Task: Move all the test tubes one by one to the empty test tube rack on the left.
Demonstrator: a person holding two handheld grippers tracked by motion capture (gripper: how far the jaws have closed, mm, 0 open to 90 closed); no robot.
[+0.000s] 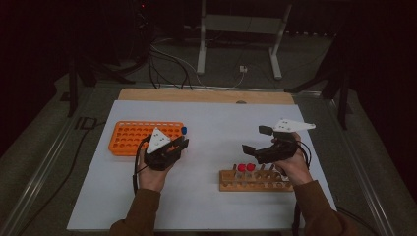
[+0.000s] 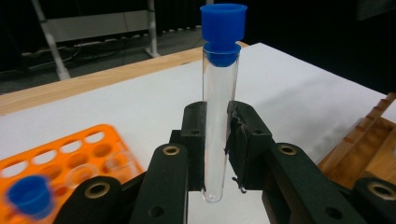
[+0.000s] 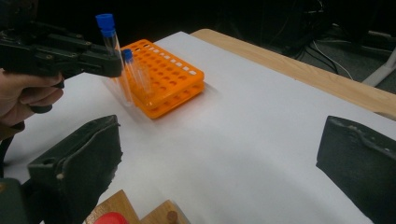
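Observation:
A clear test tube [image 2: 219,116] with a blue cap stands upright between the jaws of my left gripper [image 2: 217,135], which is shut on its lower part. In the high view that gripper [image 1: 181,141] hovers at the right end of the orange tube rack [image 1: 142,136], the blue cap [image 1: 184,130] just above it. A second blue-capped tube [image 3: 127,55] stands in the orange rack [image 3: 173,79]. My right gripper [image 1: 256,139] is open and holds nothing, above a wooden rack [image 1: 253,180] with two red-capped tubes [image 1: 242,167]. Its jaws stand wide apart in the right gripper view.
A white sheet [image 1: 216,123] covers the table, with a wooden strip [image 1: 206,95] along the far edge. Cables and a white metal stand [image 1: 241,29] lie on the dark floor beyond. Bare sheet lies between the two racks.

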